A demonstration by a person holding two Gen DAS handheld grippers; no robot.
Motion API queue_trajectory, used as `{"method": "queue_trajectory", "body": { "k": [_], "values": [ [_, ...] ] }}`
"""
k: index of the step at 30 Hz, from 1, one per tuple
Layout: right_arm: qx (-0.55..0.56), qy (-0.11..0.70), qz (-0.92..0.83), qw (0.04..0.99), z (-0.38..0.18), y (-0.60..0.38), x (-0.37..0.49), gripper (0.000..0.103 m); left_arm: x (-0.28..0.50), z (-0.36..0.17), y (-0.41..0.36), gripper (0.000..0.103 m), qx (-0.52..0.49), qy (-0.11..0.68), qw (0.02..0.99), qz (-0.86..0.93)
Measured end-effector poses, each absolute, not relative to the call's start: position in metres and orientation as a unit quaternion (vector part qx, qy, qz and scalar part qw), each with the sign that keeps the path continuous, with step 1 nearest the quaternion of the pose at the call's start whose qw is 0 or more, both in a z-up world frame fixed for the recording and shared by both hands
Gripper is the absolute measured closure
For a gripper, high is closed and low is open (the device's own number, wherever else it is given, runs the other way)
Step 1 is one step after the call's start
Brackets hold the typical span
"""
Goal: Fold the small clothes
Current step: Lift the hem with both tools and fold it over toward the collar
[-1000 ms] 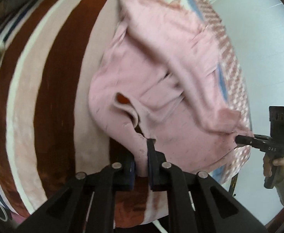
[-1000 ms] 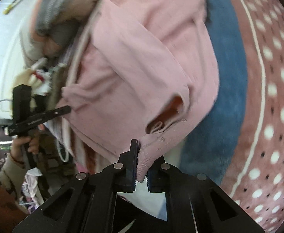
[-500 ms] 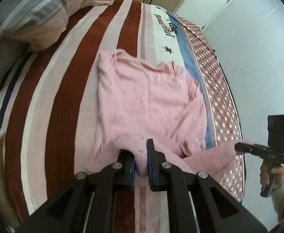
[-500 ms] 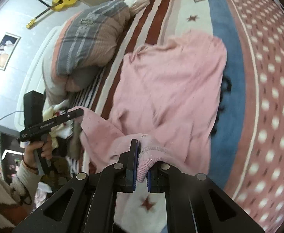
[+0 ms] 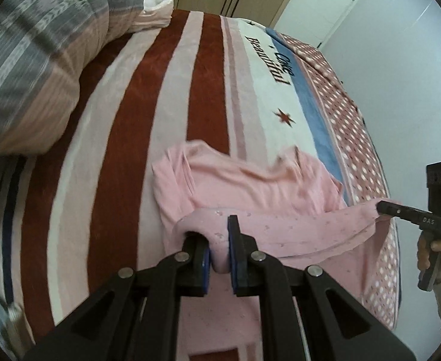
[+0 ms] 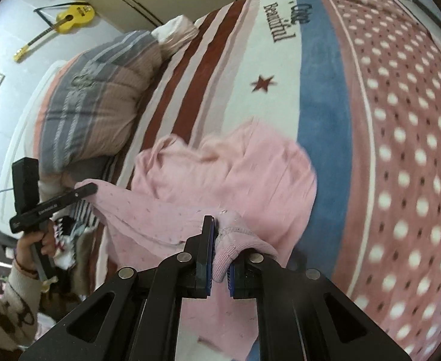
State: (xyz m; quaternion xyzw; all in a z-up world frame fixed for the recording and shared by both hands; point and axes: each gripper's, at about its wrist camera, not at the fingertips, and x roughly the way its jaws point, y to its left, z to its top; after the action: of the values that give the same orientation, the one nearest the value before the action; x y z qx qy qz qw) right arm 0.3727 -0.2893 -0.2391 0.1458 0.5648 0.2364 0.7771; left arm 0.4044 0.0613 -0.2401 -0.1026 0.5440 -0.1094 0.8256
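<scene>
The pink garment (image 5: 250, 192) lay partly on the striped bed blanket (image 5: 166, 96), its far portion spread across the red, pink and white stripes and reaching toward the blue band, while its near edge was lifted off the bed. In the left wrist view, the left claw (image 5: 218, 252) was clenched on a bunch of that near edge, the fabric pressed between its two blue-padded fingers. From there a band of pink cloth ran rightward, raised above the blanket, to the right claw (image 5: 381, 207), whose tip was clamped on the other end and whose handle was gripped by the person's right hand (image 5: 434, 252). A grey-and-pink striped pillow (image 5: 36, 60) sat at the upper left of the bed, and black lettering (image 5: 273, 60) with a red star (image 5: 285, 117) showed on the white stripe beyond the garment.

In the right wrist view, the right claw (image 6: 218, 258) gripped a ribbed, hemmed edge of the pink garment (image 6: 220, 174), which bulged out between the pads. The rest of the cloth lay rumpled on the bed blanket (image 6: 401, 120) just ahead, near the blue band and the polka-dot section. At the left, the left claw (image 6: 83, 189) pinched the opposite corner, held in the left hand (image 6: 36, 243). A yellow guitar (image 6: 66, 19) leaned against the wall behind the pillow (image 6: 100, 90).
</scene>
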Motion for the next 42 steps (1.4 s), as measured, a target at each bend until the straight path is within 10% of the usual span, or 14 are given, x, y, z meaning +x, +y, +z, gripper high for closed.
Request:
{"method": "queue_trajectory", "body": {
  "k": [24, 26, 29, 42],
  "values": [
    [0.123, 0.558, 0.193, 0.797, -0.300, -0.279, 0.480, 0.099, 0.506, -0.328, 0.074, 0.093, -0.095, 0.555, 0.822, -0.079],
    [0.125, 0.564, 0.186, 0.795, -0.302, -0.279, 0.482, 0.091, 0.507, -0.329, 0.073, 0.086, -0.095, 0.561, 0.818, -0.083],
    [0.120, 0.559, 0.168, 0.803, -0.295, -0.280, 0.478, 0.052, 0.505, -0.317, 0.073, 0.044, -0.090, 0.547, 0.828, -0.082],
    [0.107, 0.571, 0.187, 0.792, -0.281, -0.274, 0.439, 0.076, 0.471, -0.295, 0.076, 0.033, -0.087, 0.563, 0.817, -0.090]
  ]
}}
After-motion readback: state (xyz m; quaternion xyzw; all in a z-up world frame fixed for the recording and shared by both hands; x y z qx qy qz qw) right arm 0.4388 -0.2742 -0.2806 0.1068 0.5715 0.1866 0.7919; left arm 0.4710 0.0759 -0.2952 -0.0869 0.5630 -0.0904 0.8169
